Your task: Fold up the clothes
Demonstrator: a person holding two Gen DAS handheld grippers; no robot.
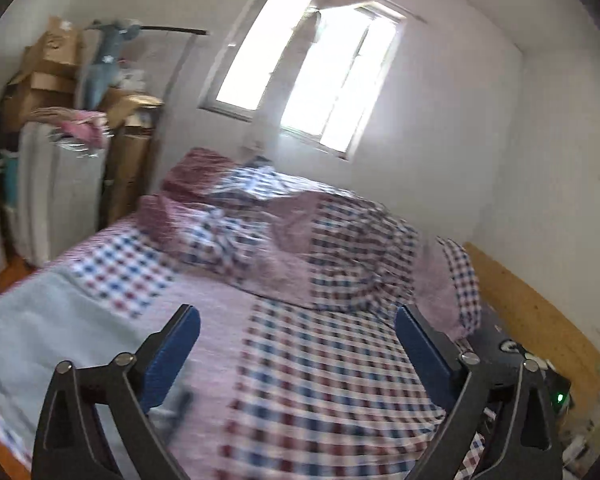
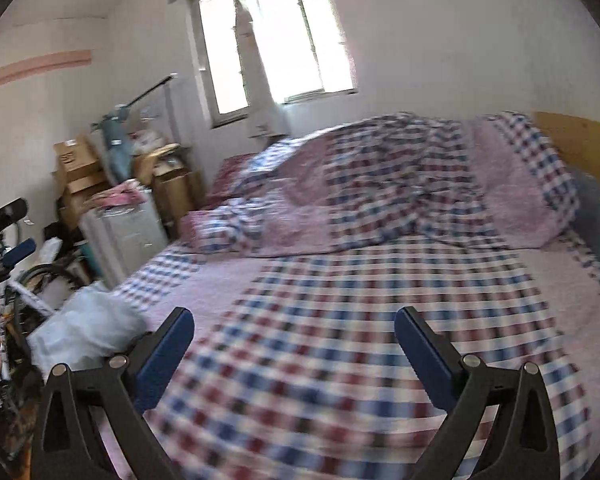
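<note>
Both grippers up off the bed (image 1: 300, 380), pointing across it toward the window (image 1: 308, 80); views smeared, so detail is soft. The garment to fold, a pale grey-blue cloth (image 1: 40, 340), lies on the bed's near-left part over the checked sheet (image 2: 360, 320); in the right wrist view it shows as a bunched pale heap (image 2: 84, 332) at the bed's left edge. Whether it is already folded I cannot tell. Judgement: the step in hand looks like a reach between grasps. To do it well, bring both grippers down on the cloth's near edge, one at each corner, pinch a single layer only, and keep the checked sheet out of the bite. Left gripper (image 1: 298, 344): fingers (image 1: 172, 360) spread wide, nothing between them, touching nothing. Right gripper (image 2: 294, 344): fingers (image 2: 424, 352) likewise released and wide, empty, clear of the sheet below.
</note>
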